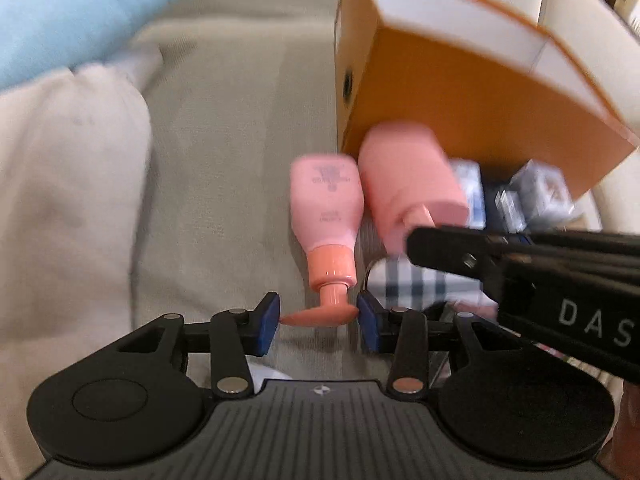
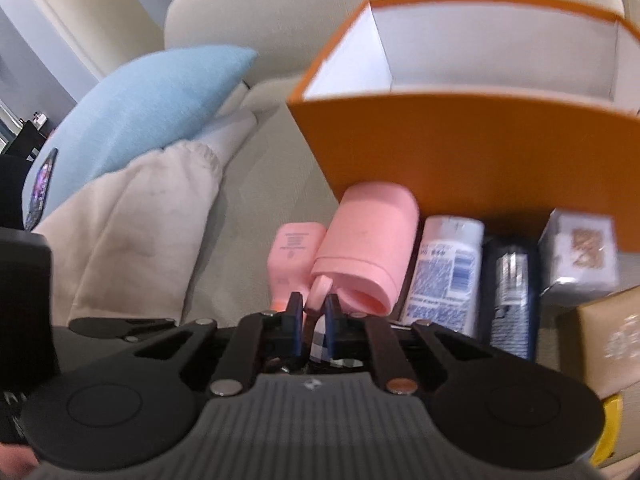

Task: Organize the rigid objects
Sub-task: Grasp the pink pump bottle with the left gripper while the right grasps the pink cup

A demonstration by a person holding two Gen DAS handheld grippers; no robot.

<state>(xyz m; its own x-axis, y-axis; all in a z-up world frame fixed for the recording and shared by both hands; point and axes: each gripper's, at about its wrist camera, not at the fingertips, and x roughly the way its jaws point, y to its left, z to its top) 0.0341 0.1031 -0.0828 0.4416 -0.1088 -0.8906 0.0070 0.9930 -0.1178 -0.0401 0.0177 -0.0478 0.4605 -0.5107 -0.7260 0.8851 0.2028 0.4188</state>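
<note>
A pink pump bottle (image 1: 326, 200) lies on the beige sofa seat, its pump head toward me. My left gripper (image 1: 319, 320) is shut on that pump head, with a blue pad at each end. Beside it on the right lies a bigger pink tumbler (image 2: 364, 240) with a small pink loop (image 2: 320, 286) at its lid. My right gripper (image 2: 313, 312) is shut on this loop, its jaws almost together. In the left wrist view the right gripper (image 1: 432, 248) comes in from the right against the pink tumbler (image 1: 408, 184). An open orange box (image 2: 460, 140) with white inside stands just behind both.
Along the box front lie a white bottle with a blue label (image 2: 444, 276), a dark spray can (image 2: 510, 300) and a silver carton (image 2: 580, 252). A brown cardboard box (image 2: 608, 340) sits at right. A plaid cloth (image 1: 412, 284) lies under the tumbler. A blue pillow (image 2: 140, 112) and a beige cushion (image 2: 132, 232) lie left.
</note>
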